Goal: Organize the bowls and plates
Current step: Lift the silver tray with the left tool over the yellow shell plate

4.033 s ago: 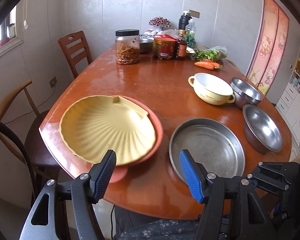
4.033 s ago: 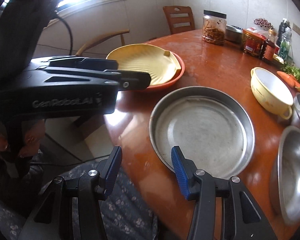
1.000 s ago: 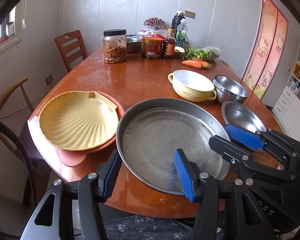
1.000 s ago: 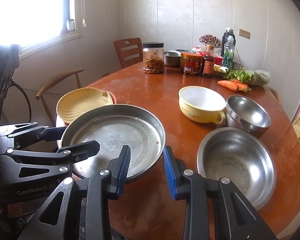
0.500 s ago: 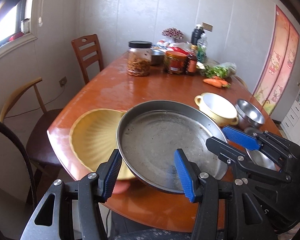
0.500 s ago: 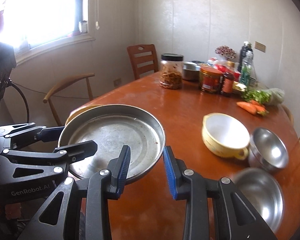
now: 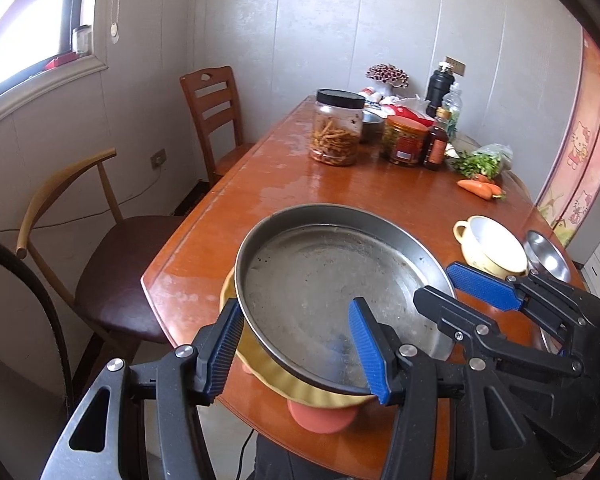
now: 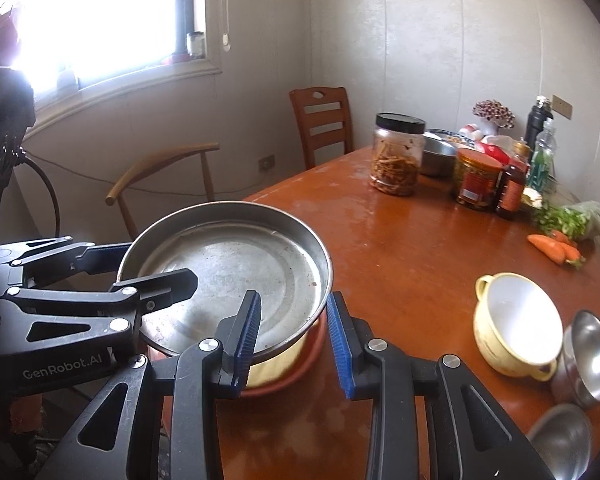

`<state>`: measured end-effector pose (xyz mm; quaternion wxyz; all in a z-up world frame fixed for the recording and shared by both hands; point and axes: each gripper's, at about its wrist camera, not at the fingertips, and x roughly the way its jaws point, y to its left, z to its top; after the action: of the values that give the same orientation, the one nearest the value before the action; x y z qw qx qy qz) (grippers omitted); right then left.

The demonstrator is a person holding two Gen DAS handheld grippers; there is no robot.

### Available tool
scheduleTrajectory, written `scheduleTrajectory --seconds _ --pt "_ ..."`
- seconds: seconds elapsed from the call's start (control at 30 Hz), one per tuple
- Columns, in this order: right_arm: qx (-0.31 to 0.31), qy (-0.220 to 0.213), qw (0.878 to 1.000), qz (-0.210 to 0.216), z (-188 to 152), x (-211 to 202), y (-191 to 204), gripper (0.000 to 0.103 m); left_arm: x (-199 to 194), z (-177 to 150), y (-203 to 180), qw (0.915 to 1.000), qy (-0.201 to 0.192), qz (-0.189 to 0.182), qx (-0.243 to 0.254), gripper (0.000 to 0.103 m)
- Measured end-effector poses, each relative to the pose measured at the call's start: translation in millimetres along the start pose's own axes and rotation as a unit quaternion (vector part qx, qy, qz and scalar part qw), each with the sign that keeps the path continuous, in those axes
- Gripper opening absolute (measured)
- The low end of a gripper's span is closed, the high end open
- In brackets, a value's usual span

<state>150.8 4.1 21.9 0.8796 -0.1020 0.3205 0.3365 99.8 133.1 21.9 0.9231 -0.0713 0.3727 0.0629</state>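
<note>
Both tools reach in from the near edge of the tabletop (image 7: 228,216) and carry one round metal pan (image 7: 332,280) between them. The left tool (image 7: 296,344) points forward and a little downward, its blue-padded fingers (image 7: 366,344) straddling the pan's near rim, one finger beneath and outside the wall, the other lying inside on the pan floor; whether the pads truly press the rim cannot be told from here. The right tool (image 8: 294,334) comes in from the right side of the left one, tilted slightly inward, with one blue finger (image 8: 248,332) inside the pan and the other outside its wall, the gap between them clearly wider than the rim, so it looks spread around the edge. The pan sits level just above a yellow scalloped plate (image 7: 284,380), which itself rests on a red plate (image 7: 322,420) at the near corner of the tabletop, directly under both tools. Ahead and to the right of the right tool stand a cream two-handled bowl (image 8: 516,324) and two steel bowls (image 8: 592,356), close together. On the side of the left tool's body, seen from the right wrist, white lettering reads "GenRobot.AI". Farther ahead a black-lidded jar (image 7: 336,132) and a red-labelled jar (image 7: 406,140) stand among bottles; their labels are too small to read.
</note>
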Motion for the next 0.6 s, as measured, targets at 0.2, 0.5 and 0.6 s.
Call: scheduleTrajectory --seconds 0.2,0.5,0.6 --pt "-0.003 0.011 1.0 0.009 1 16 4 0.035 10 0 11 1.0 0.003 0.007 -0.006 0.055" --pt "-0.002 0.034 0.999 0.019 -8 35 5 0.035 28 -4 18 0.9997 0.02 0.01 -0.012 0.055" --pt "-0.002 0.041 0.999 0.021 -11 39 6 0.035 31 -5 19 0.9996 0.021 0.012 -0.012 0.055"
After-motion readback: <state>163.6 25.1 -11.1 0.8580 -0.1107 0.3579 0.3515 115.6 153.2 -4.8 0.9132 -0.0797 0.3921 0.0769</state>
